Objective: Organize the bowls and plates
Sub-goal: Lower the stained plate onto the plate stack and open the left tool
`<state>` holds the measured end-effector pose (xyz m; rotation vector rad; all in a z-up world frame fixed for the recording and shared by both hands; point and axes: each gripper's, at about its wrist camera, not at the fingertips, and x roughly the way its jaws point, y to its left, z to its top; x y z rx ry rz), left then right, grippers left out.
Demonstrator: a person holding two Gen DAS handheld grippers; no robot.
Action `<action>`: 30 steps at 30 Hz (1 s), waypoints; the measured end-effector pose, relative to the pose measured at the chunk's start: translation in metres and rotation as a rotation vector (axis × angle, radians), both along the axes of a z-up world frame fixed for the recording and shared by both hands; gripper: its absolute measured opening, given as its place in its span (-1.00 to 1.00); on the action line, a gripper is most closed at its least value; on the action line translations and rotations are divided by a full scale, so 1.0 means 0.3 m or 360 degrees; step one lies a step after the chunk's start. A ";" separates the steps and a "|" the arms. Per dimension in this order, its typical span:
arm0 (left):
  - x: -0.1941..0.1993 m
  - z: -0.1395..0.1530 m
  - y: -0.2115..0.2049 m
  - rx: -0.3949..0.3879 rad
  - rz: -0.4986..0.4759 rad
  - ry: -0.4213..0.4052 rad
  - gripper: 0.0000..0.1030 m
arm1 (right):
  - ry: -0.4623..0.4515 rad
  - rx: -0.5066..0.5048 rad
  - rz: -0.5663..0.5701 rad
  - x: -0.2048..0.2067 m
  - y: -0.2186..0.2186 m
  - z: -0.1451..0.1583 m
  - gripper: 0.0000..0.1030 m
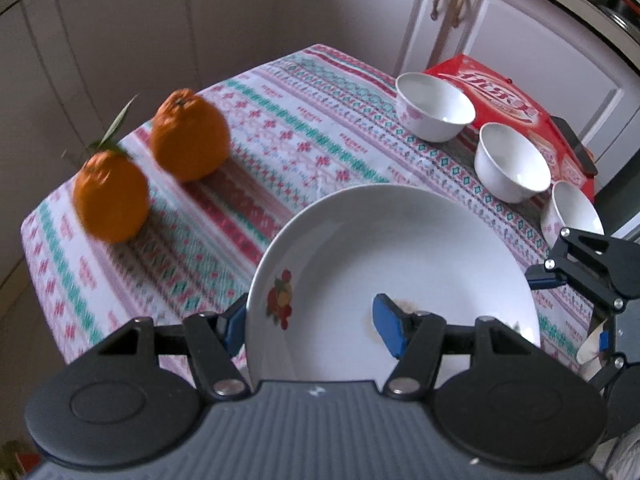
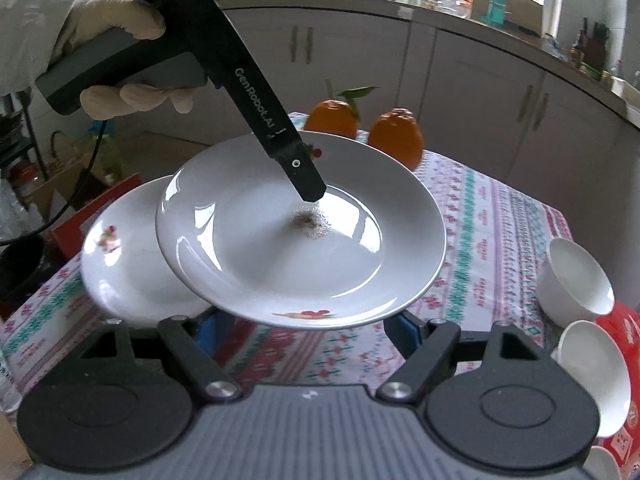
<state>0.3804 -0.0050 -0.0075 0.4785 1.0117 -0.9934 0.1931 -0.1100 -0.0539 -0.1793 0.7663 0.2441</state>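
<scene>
Pinching the rim of the white plate (image 1: 400,264) with the left tongs (image 1: 312,326), shut tight on it: one blue pad (image 1: 234,322) sitting outside the rim, the other pad (image 1: 390,330) pressing down inside the dish. Pointing these tongs steeply down at the desk (image 1: 280,128). Keeping the right tongs (image 2: 308,328) spread wide with nothing squeezed between them, tips hiding under the near edge of the plate.

Holding the plate up over the desk, partly above a second plate (image 2: 128,264) lying on the flowery cloth. Showing a small fruit picture (image 1: 280,300) on the plate's rim and a brown smudge (image 2: 308,220) in its middle.

Seeing only in the right wrist view: a gloved left hand (image 2: 120,28) wrapping round the grey handle, up high and to the side, and the second plate. Seeing only in the left wrist view: the right tongs from outside, just beside the plate's far edge. Catching in both views: two oranges (image 1: 188,136) at one end of the desk, white bowls (image 1: 434,110) lining up at the other, next to a red box (image 1: 500,92).
</scene>
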 end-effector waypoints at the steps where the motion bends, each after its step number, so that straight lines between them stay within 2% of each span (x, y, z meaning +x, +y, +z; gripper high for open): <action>1: -0.007 -0.004 0.020 -0.0003 0.0019 0.0004 0.22 | 0.0003 -0.0002 0.0013 -0.002 0.008 0.000 0.65; 15: -0.056 -0.055 0.211 -0.0051 0.0183 0.0058 0.22 | 0.0066 -0.0013 0.0169 -0.015 0.124 -0.012 0.65; 30: -0.076 -0.094 0.265 -0.0067 0.0233 0.0086 0.22 | 0.0090 -0.0040 0.0219 -0.018 0.157 -0.018 0.65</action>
